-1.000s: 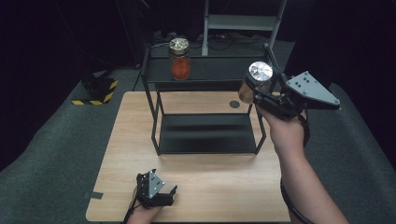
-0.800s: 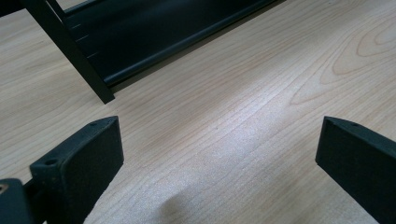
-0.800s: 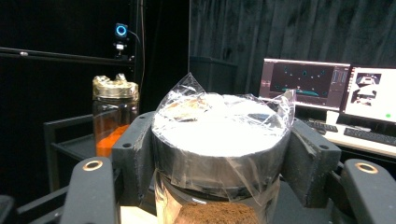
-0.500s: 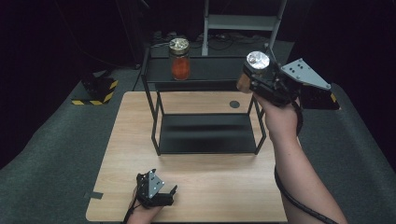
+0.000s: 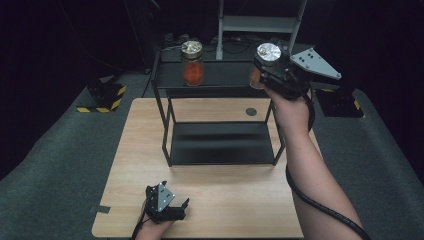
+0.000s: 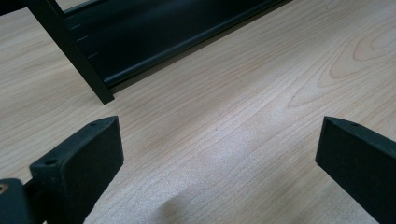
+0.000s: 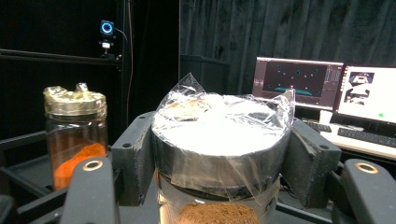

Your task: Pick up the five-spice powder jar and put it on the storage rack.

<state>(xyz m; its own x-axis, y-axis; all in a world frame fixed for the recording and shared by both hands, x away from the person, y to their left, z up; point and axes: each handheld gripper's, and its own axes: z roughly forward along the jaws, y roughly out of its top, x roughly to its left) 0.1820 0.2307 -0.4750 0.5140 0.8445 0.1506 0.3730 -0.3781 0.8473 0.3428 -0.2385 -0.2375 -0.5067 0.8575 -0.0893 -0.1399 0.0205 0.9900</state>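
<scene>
While right gripper (image 5: 267,67) clamps brown-powder jar (image 5: 264,59) by its lid:
Risk: plastic wrap slips, jar drops at shelf (image 5: 220,75) 3 o'clock edge.
Left gripper (image 5: 167,205): released, idle.

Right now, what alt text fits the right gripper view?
The right gripper clamps a jar of brown powder by its plastic-wrapped lid. A second jar of orange powder stands to its left on a black shelf, with lit monitors behind.

Right tongs (image 5: 265,67) carried brown jar (image 5: 263,62) leftward over shelf (image 5: 220,80)
</scene>
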